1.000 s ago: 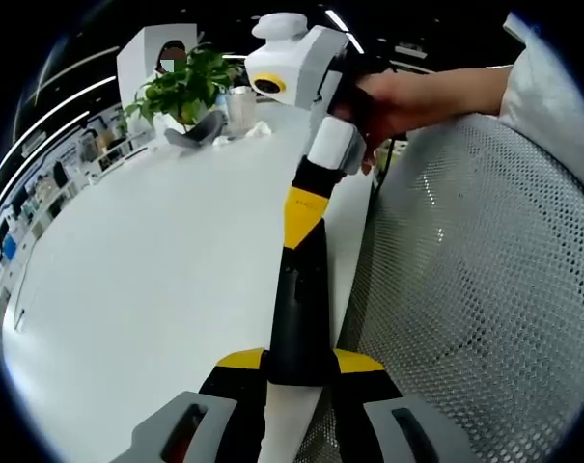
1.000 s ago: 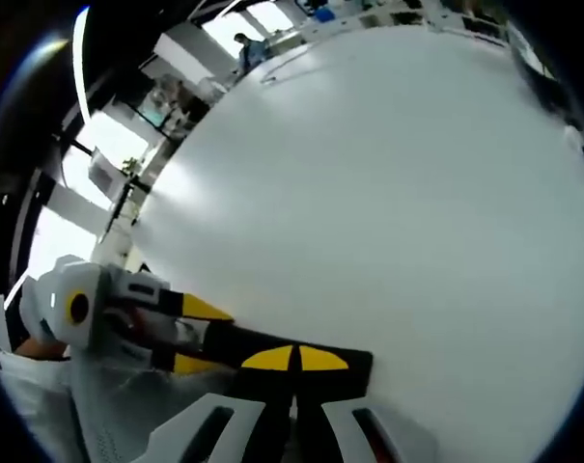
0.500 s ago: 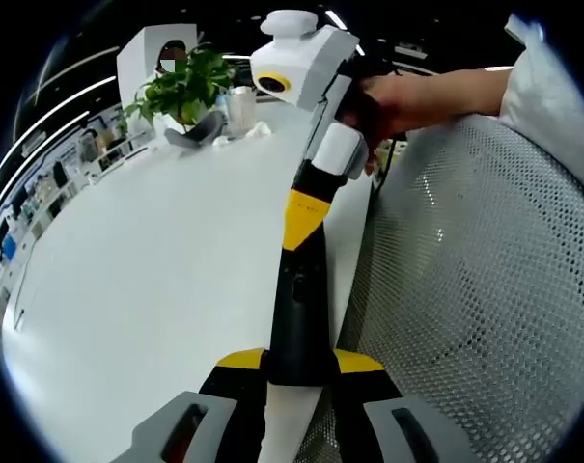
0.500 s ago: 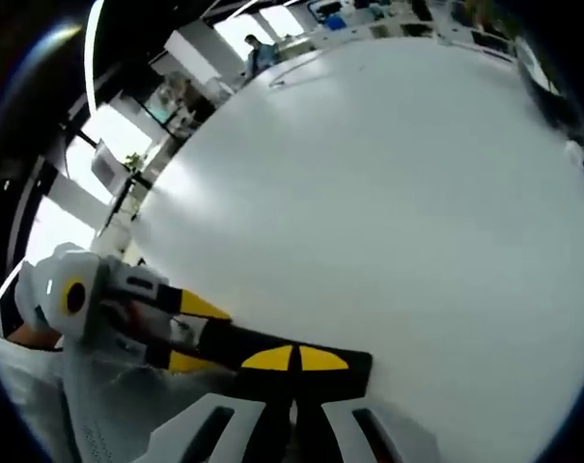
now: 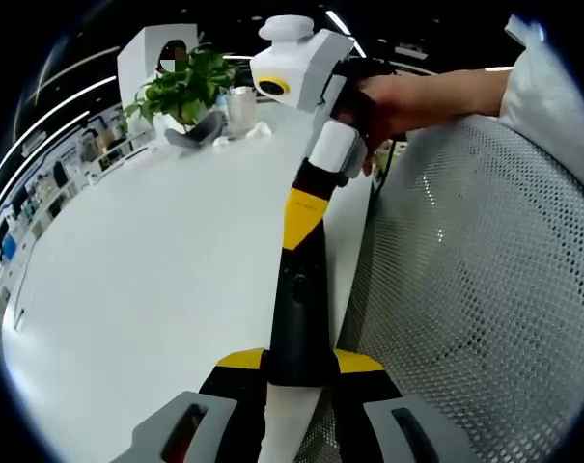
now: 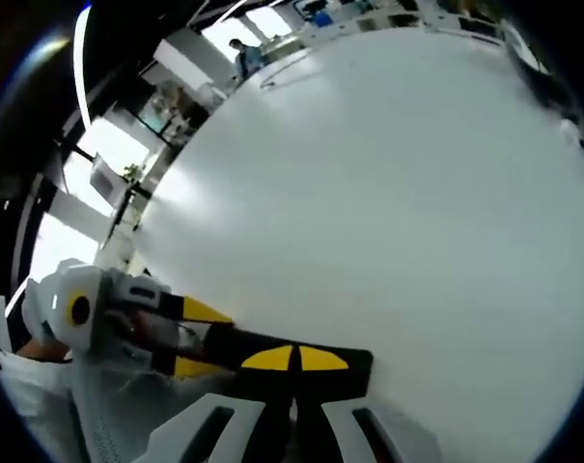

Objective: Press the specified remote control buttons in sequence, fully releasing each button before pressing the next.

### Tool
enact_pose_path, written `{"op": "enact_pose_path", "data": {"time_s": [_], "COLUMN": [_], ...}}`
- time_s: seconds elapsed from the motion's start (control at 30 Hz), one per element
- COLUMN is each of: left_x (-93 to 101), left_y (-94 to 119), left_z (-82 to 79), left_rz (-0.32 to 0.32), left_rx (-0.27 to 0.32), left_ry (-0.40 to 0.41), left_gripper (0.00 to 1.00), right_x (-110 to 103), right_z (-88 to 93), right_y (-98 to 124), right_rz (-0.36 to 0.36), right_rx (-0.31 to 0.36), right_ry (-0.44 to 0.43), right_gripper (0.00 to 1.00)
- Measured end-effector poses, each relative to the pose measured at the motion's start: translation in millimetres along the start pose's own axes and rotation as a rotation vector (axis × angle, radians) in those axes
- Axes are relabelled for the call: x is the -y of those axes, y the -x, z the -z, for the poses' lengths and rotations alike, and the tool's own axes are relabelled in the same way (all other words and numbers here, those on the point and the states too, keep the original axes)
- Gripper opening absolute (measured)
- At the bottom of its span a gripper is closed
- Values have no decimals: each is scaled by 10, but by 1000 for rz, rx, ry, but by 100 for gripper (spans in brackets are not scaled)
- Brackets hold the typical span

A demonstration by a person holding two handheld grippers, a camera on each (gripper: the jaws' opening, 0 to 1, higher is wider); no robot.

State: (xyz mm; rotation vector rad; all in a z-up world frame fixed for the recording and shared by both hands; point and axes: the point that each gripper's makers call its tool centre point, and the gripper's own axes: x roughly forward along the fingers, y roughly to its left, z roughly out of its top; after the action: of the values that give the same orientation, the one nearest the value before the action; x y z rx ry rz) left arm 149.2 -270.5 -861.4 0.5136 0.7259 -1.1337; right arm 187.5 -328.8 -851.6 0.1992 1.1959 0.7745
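The left gripper has its jaws clamped on the near end of the remote, a long black thing held up just over the desk edge. At the remote's far end, the right gripper has its jaws squeezed together with nothing in them, and their yellow tip touches the remote. I think a button press is going on. I cannot tell which buttons are done or left.

To one side of the remote is a mesh chair, very close. The other side is wide bare desk. Far past the remote stands a plant, well apart.
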Motion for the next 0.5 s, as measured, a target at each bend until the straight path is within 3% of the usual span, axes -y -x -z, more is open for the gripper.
{"op": "enact_pose_path", "data": {"time_s": [0.37, 0.5], "left_x": [-2, -5], "left_y": [1, 1], "left_z": [1, 3], "left_rz": [0, 0], "left_rx": [0, 0], "left_ry": [0, -1], "left_gripper": [24, 24], "right_x": [1, -21], "right_z": [-4, 27], "right_y": [3, 10], "right_rz": [-2, -3], "right_rx": [-6, -37], "right_ry": [-14, -17], "right_gripper": [0, 0]}}
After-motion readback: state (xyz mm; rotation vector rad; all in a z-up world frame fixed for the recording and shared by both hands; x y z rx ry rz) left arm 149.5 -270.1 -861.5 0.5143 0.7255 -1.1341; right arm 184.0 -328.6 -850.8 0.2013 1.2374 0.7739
